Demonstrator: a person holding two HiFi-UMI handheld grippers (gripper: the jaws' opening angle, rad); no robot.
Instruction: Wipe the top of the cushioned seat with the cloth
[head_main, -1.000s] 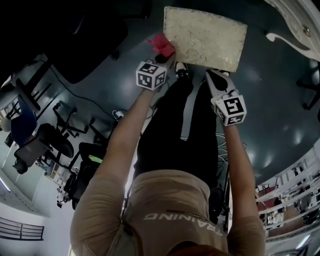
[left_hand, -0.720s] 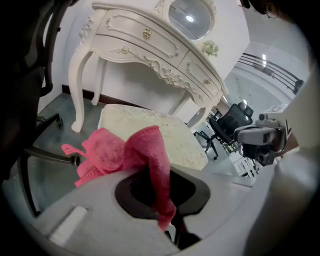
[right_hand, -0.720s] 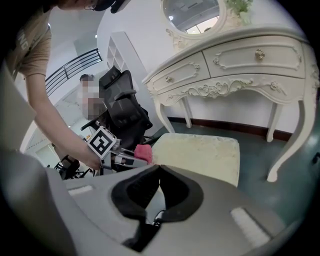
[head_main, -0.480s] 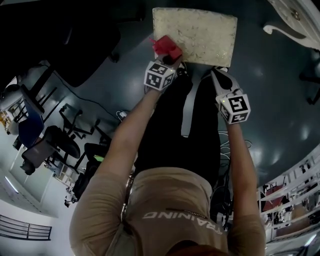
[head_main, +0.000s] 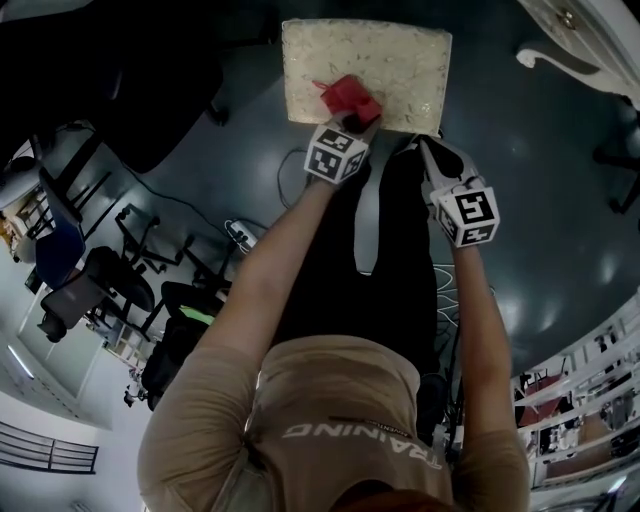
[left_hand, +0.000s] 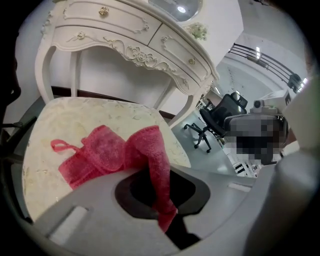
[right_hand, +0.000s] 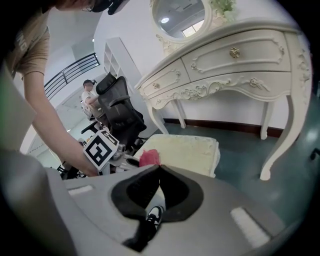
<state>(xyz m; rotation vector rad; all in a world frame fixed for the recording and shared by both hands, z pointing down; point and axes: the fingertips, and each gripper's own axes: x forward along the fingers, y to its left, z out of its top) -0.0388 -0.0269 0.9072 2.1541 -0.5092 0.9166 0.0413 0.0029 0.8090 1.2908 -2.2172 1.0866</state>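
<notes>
At the far left of the head view some office chairs (head_main: 95, 285) stand on the dark floor (head_main: 560, 250). The left gripper (head_main: 352, 120) is over the near edge of the cushioned seat (head_main: 405, 55). Its jaws are pressed together on one end of the red cloth (head_main: 348, 97). In the left gripper view the cloth (left_hand: 107, 155) lies spread on the pale top of the seat (left_hand: 75, 117), and one strip of it rises up into the jaws. The right gripper (head_main: 432, 150) is just beside the seat's near right corner, over the floor. Its jaws meet and nothing is between them. A white dressing table (right_hand: 235, 65) stands behind the seat.
</notes>
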